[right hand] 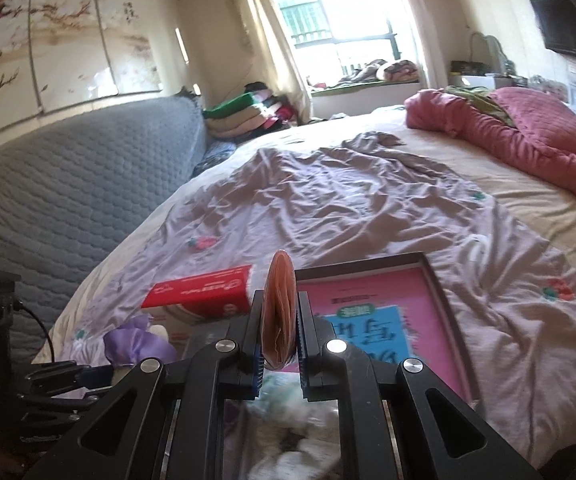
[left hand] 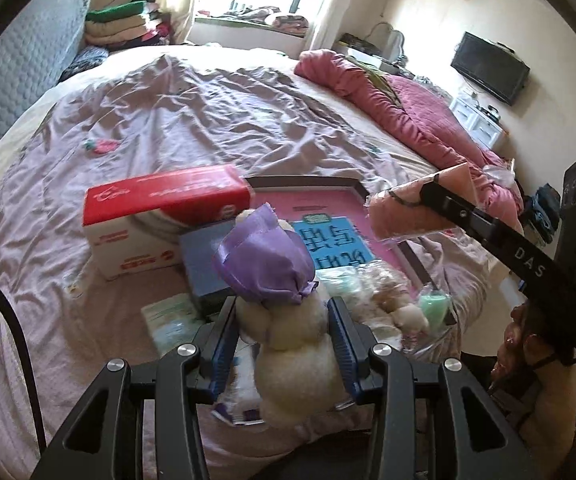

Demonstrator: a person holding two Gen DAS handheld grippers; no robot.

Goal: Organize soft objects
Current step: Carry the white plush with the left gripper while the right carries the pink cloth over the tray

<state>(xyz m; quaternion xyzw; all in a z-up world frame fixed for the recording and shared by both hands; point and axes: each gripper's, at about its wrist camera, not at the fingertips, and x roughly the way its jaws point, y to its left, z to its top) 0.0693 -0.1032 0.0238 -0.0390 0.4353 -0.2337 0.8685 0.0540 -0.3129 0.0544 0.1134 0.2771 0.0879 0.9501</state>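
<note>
Underneath, a wrinkled lilac sheet (right hand: pixel 328 200) covers the bed, window (right hand: pixel 328 12) behind.

Fluffy cream plush toy (left hand: pixel 288 344) with satiny purple cloth hood, crinkled cotton bedsheet (left hand: pixel 216 120), glossy red cardboard box (left hand: pixel 160 200).

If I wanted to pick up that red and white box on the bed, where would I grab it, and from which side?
Probably across its short width, from above. The red and white box lies flat and long on the sheet; its red top faces up with nothing on it. A blue box crowds its near right end, so grip toward the left end.
</note>
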